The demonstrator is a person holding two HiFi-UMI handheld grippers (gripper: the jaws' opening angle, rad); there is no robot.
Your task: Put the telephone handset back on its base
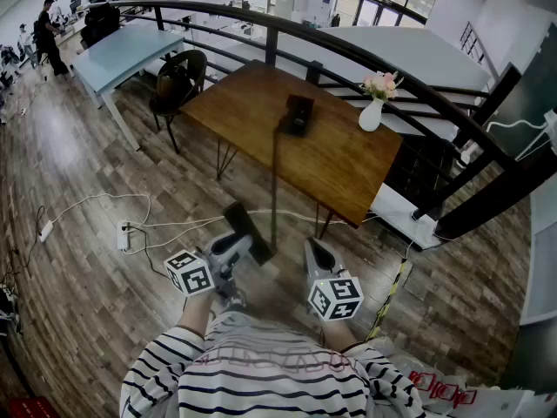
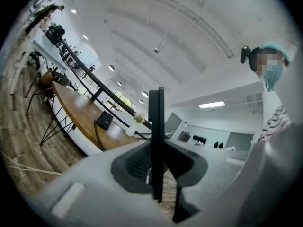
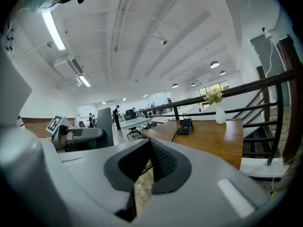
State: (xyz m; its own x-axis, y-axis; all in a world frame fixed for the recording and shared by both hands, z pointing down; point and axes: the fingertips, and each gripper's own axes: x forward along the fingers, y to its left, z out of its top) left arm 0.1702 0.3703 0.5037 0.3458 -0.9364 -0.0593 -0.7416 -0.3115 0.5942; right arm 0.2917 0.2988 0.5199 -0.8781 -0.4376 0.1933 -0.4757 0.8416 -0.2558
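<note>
The black telephone handset (image 1: 244, 229) is off its base, clamped in my left gripper (image 1: 242, 244), which is shut on it over the wooden floor. In the left gripper view the handset (image 2: 156, 141) stands edge-on between the pads. Its dark cord (image 1: 274, 181) runs up to the black telephone base (image 1: 298, 114), which sits mid-way along the brown wooden table (image 1: 261, 103) some way ahead. My right gripper (image 1: 312, 249) hovers beside the left one, shut and empty (image 3: 149, 161). The right gripper view shows the base (image 3: 185, 126) and the handset (image 3: 105, 126) at left.
A white vase of flowers (image 1: 372, 111) stands at the table's right end. A dark curved railing (image 1: 383, 68) runs behind the table. A black chair (image 1: 178, 77) stands at its left end. A power strip with white cables (image 1: 124, 233) lies on the floor.
</note>
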